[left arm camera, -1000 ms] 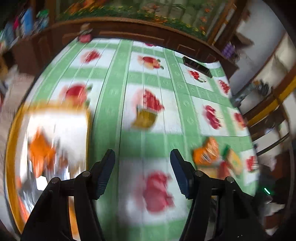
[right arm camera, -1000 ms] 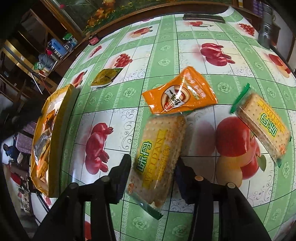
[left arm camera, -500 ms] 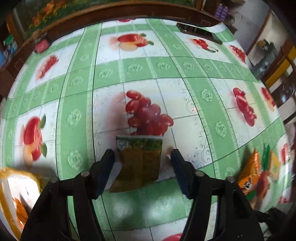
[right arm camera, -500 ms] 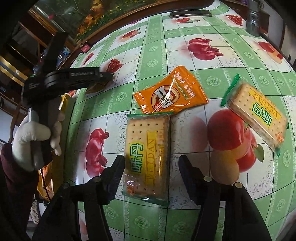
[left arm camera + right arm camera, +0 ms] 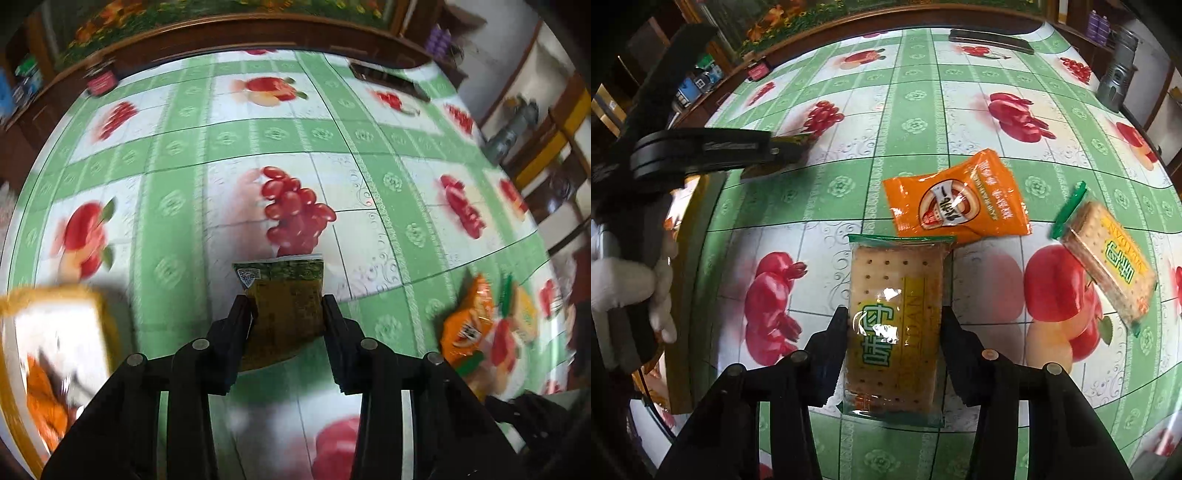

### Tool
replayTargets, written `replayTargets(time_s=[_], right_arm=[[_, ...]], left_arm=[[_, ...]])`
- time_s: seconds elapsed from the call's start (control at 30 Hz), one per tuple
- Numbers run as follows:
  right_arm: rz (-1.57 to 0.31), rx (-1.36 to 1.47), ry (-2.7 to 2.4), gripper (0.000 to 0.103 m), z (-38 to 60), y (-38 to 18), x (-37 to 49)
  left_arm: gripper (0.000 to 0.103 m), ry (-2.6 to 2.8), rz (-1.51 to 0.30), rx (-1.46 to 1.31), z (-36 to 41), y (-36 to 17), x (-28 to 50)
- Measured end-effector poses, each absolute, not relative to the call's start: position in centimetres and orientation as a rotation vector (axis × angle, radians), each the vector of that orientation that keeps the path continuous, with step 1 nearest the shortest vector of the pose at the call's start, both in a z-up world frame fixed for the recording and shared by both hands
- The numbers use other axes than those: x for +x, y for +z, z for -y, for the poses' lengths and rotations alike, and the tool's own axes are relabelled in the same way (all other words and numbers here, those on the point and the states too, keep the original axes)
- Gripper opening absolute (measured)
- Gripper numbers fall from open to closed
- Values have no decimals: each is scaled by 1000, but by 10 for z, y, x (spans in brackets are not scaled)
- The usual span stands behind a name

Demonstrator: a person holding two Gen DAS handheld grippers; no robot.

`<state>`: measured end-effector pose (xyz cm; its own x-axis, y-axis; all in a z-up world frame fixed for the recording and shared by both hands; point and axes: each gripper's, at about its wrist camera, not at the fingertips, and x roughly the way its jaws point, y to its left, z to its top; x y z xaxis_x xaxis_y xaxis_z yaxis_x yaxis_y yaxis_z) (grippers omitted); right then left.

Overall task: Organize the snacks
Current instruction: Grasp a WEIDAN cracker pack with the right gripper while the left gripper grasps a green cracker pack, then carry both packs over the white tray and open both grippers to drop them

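Cracker pack (image 5: 894, 332) between right gripper (image 5: 894, 325) fingers

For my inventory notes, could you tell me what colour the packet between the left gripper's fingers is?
Olive-yellow packet with a dark green top band; clearest in the left wrist view.

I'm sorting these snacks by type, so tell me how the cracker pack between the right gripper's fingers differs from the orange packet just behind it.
The cracker pack is clear film showing pale, dotted crackers; the orange packet is opaque orange with a round logo. The cracker pack is a long flat rectangle lying straight between the right gripper fingers; the orange packet is puffier, lies tilted, and nothing grips it. Both rest on the tablecloth.
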<state>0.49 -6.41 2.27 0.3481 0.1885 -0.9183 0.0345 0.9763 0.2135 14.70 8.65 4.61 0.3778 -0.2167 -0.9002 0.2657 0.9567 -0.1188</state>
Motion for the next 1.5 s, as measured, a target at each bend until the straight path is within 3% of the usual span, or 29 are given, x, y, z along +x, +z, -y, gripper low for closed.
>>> replayTargets(time_s=[0.33, 0.63, 1.03, 1.5], right_arm=[[-1155, 221, 206, 49, 64, 52, -16], [-986, 92, 409, 49, -11, 132, 21], [-1076, 34, 546, 49, -58, 103, -22], [-1086, 20, 595, 49, -126, 110, 2]], left_arm=[[37, -293, -1031, -194, -140, 110, 62], [37, -134, -905, -311, -217, 156, -11], [37, -22, -935, -414, -274, 118, -65], [37, -44, -1020, -460, -308, 79, -57]])
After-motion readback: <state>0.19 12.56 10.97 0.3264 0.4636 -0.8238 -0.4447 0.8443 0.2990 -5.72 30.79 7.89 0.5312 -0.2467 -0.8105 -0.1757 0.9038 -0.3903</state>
